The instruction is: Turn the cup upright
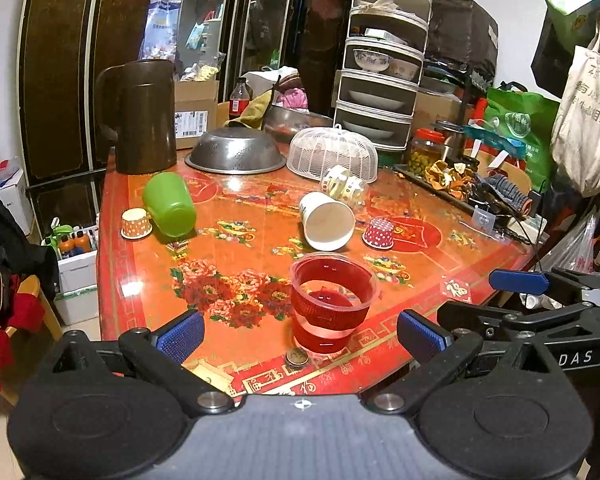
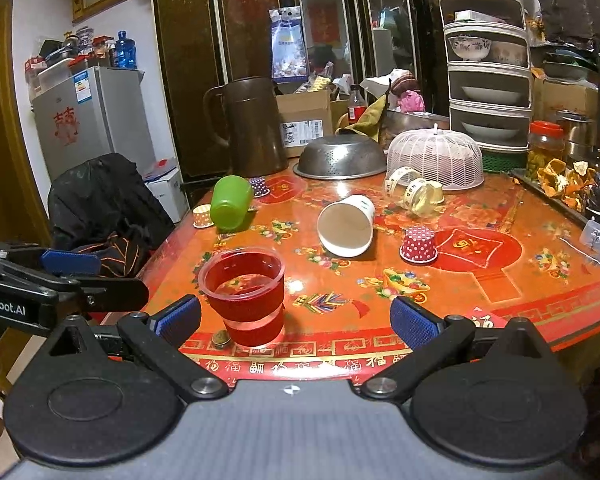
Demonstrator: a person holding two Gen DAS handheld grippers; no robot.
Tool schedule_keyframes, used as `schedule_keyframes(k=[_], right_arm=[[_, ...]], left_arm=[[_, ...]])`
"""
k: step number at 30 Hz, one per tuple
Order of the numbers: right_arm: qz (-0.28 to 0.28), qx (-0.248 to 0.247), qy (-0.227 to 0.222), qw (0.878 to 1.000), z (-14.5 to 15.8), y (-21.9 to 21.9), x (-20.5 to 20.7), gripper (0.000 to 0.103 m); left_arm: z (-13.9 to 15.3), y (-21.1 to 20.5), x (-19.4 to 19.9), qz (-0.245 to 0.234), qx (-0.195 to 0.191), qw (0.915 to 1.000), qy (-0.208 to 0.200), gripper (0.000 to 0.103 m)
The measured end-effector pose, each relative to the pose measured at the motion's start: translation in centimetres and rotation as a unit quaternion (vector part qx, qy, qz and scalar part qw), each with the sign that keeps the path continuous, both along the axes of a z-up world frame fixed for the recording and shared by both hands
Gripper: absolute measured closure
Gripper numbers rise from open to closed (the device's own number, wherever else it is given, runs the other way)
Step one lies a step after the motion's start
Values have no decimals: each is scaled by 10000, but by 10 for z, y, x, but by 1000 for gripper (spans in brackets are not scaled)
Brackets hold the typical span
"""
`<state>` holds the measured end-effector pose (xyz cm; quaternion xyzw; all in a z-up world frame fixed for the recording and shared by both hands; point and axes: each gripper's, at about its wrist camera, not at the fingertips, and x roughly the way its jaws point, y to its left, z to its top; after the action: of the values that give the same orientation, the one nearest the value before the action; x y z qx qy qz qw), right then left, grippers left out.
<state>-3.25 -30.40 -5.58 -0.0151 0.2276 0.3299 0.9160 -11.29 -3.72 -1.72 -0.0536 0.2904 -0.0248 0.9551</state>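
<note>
A clear red-banded plastic cup stands upright near the table's front edge; it also shows in the right wrist view. A white paper cup lies on its side, mouth toward me. A green cup lies tipped at the left. My left gripper is open and empty, just in front of the red cup. My right gripper is open and empty, the red cup near its left finger.
Small patterned paper cups sit upside down on the red floral table. A coin lies by the red cup. A brown jug, metal colander, mesh food cover and tape roll stand behind.
</note>
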Motion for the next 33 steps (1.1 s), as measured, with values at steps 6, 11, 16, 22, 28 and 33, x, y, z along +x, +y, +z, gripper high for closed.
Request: schedule_keyframes(k=[6, 11, 16, 22, 28, 33], right_arm=[[-18, 26, -14, 10000, 0, -1, 1, 1], [-34, 79, -24, 10000, 1, -4, 2, 1], [-43, 149, -53, 9999, 3, -6, 2, 1], [-17, 163, -66, 9998, 3, -5, 2, 1], [-29, 186, -72, 9998, 3, -6, 1, 1], [-24, 182, -74, 9998, 4, -6, 1, 1]], left_arm=[[-1, 0, 0, 27, -18, 10000, 15, 0], [-2, 0, 1, 2, -32, 10000, 53, 0], [-3, 0, 3, 15, -39, 10000, 72, 0], [-5, 1, 4, 39, -52, 9999, 102, 0], [-5, 1, 5, 43, -54, 9999, 107, 0], [-5, 1, 4, 40, -52, 9999, 106, 0]])
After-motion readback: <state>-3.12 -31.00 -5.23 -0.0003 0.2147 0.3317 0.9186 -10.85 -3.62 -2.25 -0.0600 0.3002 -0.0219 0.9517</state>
